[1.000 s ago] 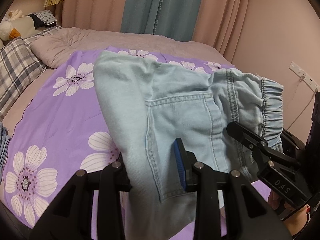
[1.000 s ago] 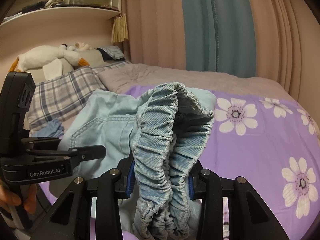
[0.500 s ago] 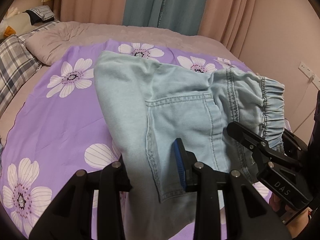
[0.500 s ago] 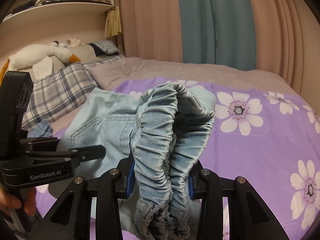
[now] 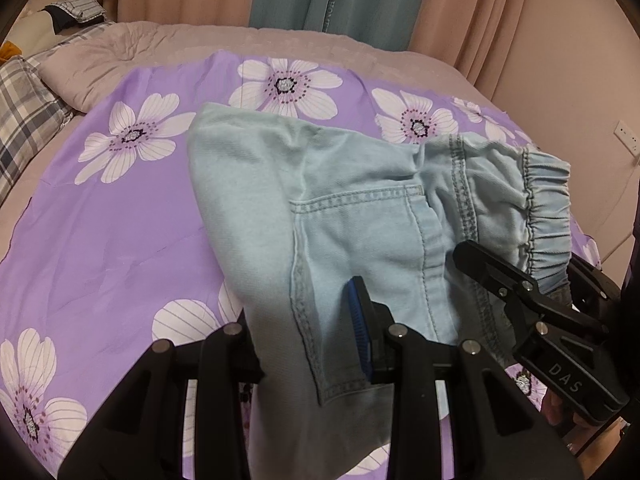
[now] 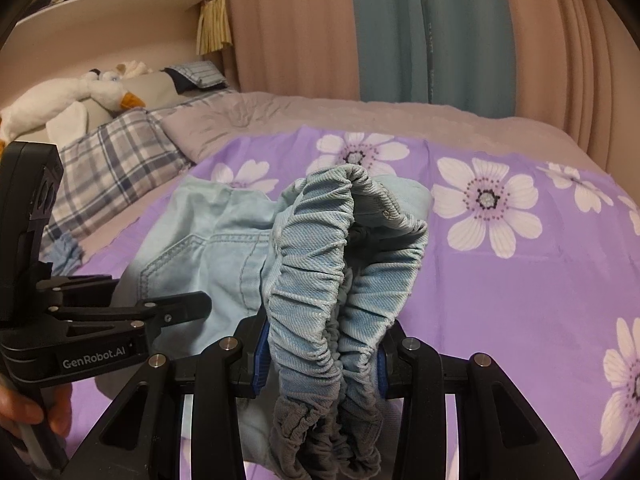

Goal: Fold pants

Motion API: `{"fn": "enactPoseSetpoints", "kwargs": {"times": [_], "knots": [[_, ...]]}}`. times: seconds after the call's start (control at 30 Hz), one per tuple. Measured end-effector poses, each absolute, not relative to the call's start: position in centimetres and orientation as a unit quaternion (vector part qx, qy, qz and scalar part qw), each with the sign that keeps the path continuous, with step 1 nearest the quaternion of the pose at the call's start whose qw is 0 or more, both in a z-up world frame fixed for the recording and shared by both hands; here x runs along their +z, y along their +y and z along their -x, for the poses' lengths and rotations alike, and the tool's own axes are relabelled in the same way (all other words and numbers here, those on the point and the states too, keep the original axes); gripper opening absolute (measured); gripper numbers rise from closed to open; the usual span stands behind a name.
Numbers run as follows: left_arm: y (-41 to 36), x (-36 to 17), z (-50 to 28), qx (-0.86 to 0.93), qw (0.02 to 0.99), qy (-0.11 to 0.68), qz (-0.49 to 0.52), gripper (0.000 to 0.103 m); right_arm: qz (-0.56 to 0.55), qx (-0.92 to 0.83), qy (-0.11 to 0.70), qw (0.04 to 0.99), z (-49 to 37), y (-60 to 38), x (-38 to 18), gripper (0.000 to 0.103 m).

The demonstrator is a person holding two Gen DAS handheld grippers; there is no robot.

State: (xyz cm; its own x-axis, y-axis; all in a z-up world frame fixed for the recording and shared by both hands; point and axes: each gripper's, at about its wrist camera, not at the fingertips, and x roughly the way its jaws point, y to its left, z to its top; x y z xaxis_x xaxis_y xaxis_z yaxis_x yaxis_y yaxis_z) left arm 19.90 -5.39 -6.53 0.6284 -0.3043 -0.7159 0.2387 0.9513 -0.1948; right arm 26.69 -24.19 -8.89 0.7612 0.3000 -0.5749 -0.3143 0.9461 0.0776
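- Underneath everything we see the bed (image 5: pixel 420 68) in a dusty pink cover, with a purple flowered sheet (image 5: pixel 104 232) spread over its near half.
- Over that sheet we hold the pale blue pants (image 5: pixel 352 208), folded, back pocket up, stretched between our two claws.
- At the head of the bed lie a plaid pillow (image 6: pixel 108 160) and a white plush goose (image 6: pixel 68 96).
- Our left claw (image 5: pixel 308 336) is closed tight on the pants' side edge beside the pocket.
- Our right claw (image 6: pixel 320 356) is clamped on the bunched elastic waistband (image 6: pixel 316 280), which arches up between its pads.
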Motion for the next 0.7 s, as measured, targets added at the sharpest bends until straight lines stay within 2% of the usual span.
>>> {"fn": "enactPoseSetpoints", "kwargs": {"times": [0.7], "knots": [[-6.1, -11.6, -24.2, -0.140, 0.878, 0.456, 0.031, 0.031, -0.003, 0.158, 0.363, 0.918, -30.9, -24.4, -13.0, 0.041]]}}
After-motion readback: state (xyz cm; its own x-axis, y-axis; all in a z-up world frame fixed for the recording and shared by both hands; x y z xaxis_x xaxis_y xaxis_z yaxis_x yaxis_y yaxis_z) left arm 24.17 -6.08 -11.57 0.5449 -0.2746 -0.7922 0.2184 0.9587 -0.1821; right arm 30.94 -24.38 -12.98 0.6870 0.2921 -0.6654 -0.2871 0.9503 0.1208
